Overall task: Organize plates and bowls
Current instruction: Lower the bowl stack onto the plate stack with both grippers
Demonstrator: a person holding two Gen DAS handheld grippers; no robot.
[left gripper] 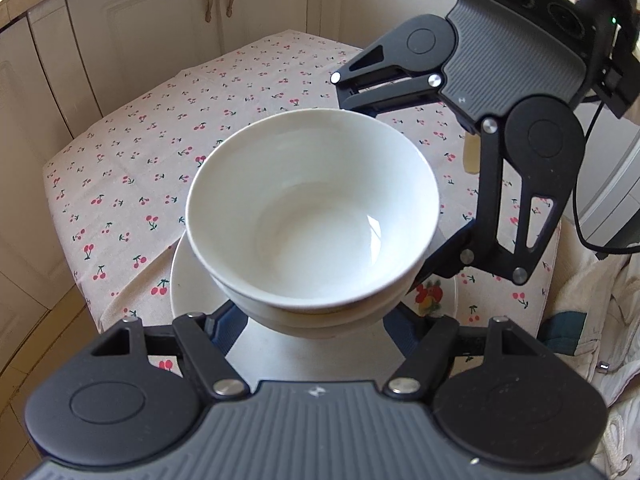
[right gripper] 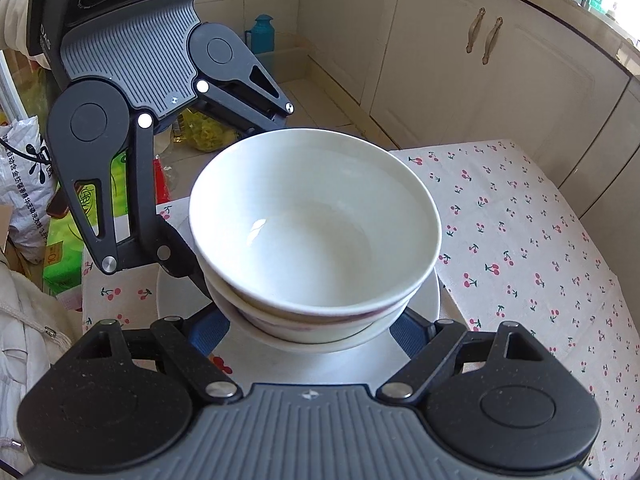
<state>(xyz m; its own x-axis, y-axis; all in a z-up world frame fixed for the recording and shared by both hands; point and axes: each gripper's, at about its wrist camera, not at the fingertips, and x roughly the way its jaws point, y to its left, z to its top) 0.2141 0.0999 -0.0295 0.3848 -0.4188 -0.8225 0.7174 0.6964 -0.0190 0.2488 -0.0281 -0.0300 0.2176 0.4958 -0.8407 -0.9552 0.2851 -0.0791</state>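
Looking down along my left gripper, I see my two blue-padded fingers standing on either side of the stacked white bowls; the tips run under the bowls' curve, so I cannot tell whether the pads press on them. The bowls sit nested, one inside another, on a white plate that lies on the cherry-print tablecloth. A fruit picture shows on the plate's rim at the right. My right gripper comes in from the upper right, one finger behind the bowls and the other at their right side, low by the plate. Cream cupboard doors stand beyond the table.

From my right gripper the same stack of bowls fills the middle, its fingers flanking the lowest bowl; contact is again hidden, so grip or gap I cannot tell. The plate lies under the stack near the table's left edge. My left gripper reaches in from the upper left, one finger against the bowls' left side. A teal flask stands on the floor by the cupboards
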